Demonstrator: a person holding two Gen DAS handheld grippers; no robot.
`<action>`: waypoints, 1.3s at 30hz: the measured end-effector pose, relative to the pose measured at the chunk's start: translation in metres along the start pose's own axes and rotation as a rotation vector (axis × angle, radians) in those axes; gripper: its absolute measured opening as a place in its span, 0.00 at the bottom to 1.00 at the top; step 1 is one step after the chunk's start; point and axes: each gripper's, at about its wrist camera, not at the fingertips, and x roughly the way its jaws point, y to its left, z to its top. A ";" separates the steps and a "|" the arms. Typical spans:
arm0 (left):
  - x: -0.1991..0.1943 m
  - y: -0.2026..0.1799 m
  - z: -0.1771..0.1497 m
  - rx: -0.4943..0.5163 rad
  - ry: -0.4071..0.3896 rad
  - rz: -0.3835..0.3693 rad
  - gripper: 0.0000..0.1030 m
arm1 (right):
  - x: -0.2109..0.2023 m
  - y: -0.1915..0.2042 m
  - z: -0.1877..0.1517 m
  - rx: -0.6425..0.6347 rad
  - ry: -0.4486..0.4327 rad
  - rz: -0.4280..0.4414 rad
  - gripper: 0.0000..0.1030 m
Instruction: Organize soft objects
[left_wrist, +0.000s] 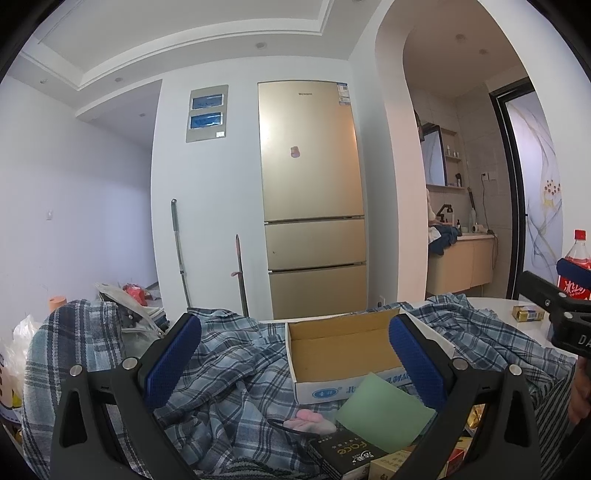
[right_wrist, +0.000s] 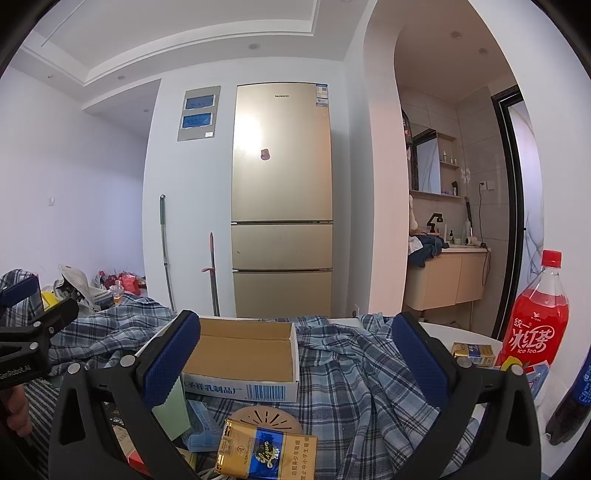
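Plaid cloth (right_wrist: 351, 373) is lying rumpled across the table, bunching around the open cardboard box (right_wrist: 243, 354) — both the left gripper (left_wrist: 295, 354) and right gripper (right_wrist: 295, 354) are hovering spread wide, gripping nothing. Pinching a thick fold — not one loose edge — should be lifting it cleanly.
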 end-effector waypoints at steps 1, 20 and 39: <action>0.001 0.000 0.000 0.001 0.003 -0.001 1.00 | -0.001 0.001 0.001 -0.003 -0.006 0.001 1.00; -0.011 -0.009 0.001 0.022 -0.042 -0.032 1.00 | -0.003 0.008 -0.002 -0.037 -0.022 0.007 1.00; -0.030 -0.003 0.031 0.008 0.043 -0.179 1.00 | -0.011 -0.012 0.034 0.067 0.084 0.003 1.00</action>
